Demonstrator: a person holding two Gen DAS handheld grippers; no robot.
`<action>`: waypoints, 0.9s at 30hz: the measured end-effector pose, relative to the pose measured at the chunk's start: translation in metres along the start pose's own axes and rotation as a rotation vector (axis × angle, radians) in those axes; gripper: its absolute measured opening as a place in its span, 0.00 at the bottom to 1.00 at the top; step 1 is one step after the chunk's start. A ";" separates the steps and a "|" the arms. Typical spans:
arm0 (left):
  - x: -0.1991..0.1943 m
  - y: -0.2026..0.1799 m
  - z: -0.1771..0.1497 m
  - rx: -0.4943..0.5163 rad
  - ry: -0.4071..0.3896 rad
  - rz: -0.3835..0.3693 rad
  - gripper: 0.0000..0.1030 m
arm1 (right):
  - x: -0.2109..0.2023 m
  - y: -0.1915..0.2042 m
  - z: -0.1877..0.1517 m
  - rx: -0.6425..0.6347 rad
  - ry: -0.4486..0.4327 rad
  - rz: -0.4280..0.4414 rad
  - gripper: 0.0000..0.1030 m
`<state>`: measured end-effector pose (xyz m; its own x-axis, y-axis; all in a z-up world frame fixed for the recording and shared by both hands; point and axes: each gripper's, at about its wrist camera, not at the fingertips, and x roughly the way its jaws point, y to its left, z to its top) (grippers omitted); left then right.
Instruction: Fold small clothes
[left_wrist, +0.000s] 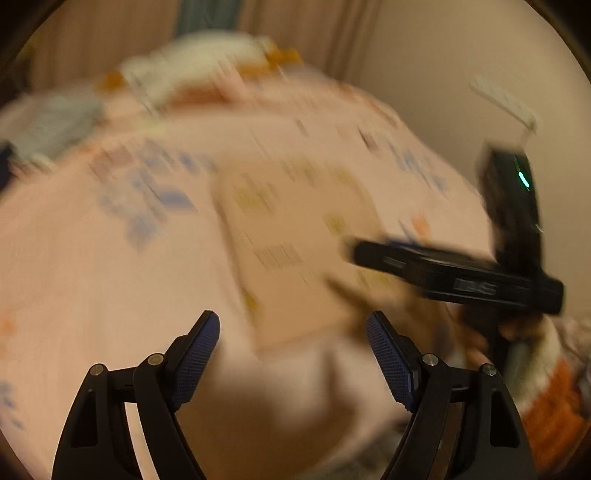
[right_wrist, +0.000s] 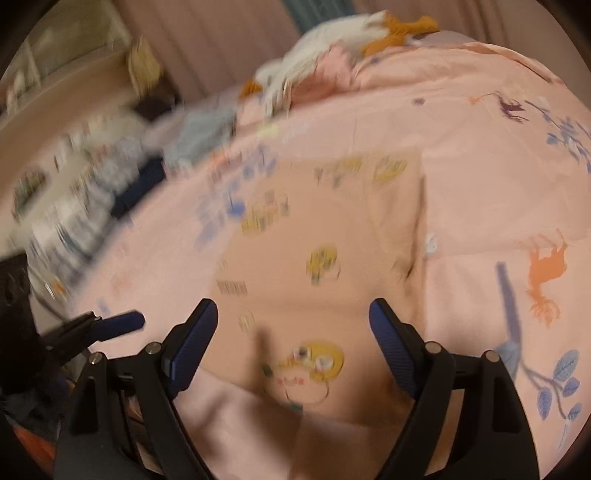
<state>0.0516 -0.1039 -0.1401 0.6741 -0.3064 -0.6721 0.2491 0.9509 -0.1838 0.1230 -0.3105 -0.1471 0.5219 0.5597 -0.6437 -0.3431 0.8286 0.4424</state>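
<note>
Right wrist view first: the right gripper has its 2 blue-padded fingers spread wide, with nothing pinched between them. Just ahead of the tips, and partly under the gap, lies the small peach garment, printed with yellow cartoon figures. It lies flat on the pink bedsheet, apparently doubled over, with a straight edge running up its far right side. Open jaws above cloth that lies flat suggest a fold just set down and let go, which is why the piece rests square rather than bunched.

At the left of these fingers, one blue tip of the left gripper shows low beside the garment's near corner. Both tools flank the same piece, as folding from 2 corners would need.

Left wrist view is badly smeared. The left gripper also has its 2 fingers spread apart, holding nothing. The same garment sits ahead of the tips, slightly right of centre. To the right of them, the black body of the right gripper hangs over the garment's edge.

Farther out, beyond the garment, a loose heap of other clothes, white and orange among them, waits at the far side of the bed. More fabric lies far left of the fingers, too blurred to name. I judge this piece is nearly or fully folded.
</note>
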 end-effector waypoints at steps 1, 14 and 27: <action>-0.006 0.001 0.008 0.014 -0.069 0.052 0.79 | -0.006 -0.004 0.007 0.028 -0.036 0.006 0.82; 0.097 0.044 0.096 -0.199 -0.118 -0.033 0.77 | 0.071 -0.063 0.100 0.219 0.022 0.034 0.16; 0.146 0.051 0.068 -0.266 0.098 0.026 0.75 | 0.049 -0.075 0.088 0.217 0.035 -0.018 0.10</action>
<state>0.2102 -0.1029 -0.1990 0.6040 -0.2885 -0.7429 0.0327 0.9404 -0.3386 0.2433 -0.3455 -0.1567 0.4977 0.5478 -0.6724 -0.1559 0.8192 0.5520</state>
